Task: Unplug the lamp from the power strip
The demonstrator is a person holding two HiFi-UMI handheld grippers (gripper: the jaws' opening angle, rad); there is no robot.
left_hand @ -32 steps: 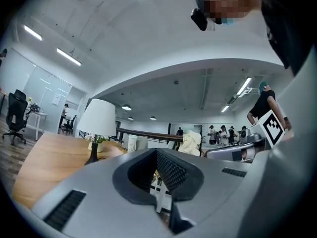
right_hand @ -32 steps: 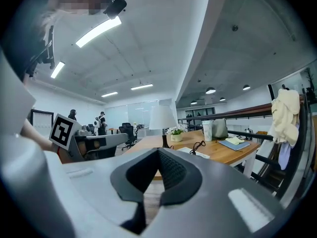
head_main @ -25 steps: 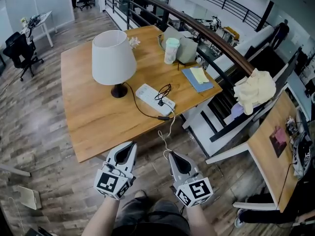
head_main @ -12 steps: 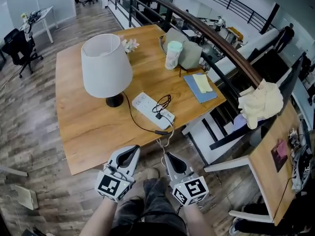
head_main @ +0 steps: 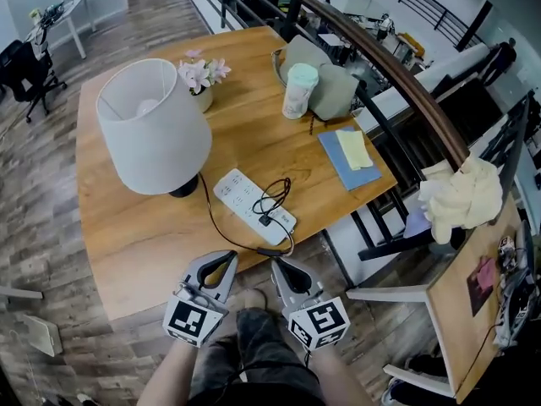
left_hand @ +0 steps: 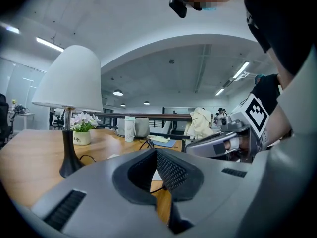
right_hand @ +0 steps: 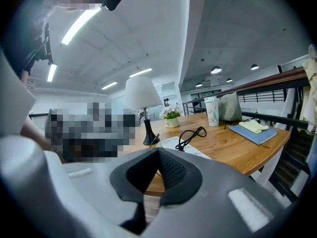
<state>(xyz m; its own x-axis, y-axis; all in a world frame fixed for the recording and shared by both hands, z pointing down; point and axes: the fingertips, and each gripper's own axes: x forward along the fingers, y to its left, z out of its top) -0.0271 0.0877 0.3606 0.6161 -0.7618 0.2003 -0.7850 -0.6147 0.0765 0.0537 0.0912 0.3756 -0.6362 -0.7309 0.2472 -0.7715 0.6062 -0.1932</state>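
On a light wooden tabletop [head_main: 254, 134], close to its near edge and seated in a white oblong power strip [head_main: 239, 198]: a small black plug [head_main: 265, 220], tied by a thin black cord [head_main: 272, 194], slack looped over the strip, to a table lamp [head_main: 152, 129] with a white conical shade and a black stem.

Probably light and rigid, this plug, with a hard plastic body best pinched across its sides right at the socket, never by the soft, springy cord. Likely a snug seat, and a light strip apt to lift or slide unless pinned flat with the other tool.

Just short of the tabletop's near edge, side by side and well apart from the plug: left hand-held gripper [head_main: 226, 257] and right hand-held gripper [head_main: 279, 263], both aimed toward the strip, each with jaws pressed together on nothing.

Farther back, a small white pot of pink flowers [head_main: 201, 79], a pale green lidded cup [head_main: 298, 91], a grey fabric bag [head_main: 331, 87] and a blue notebook [head_main: 338, 169] under a yellow cloth.
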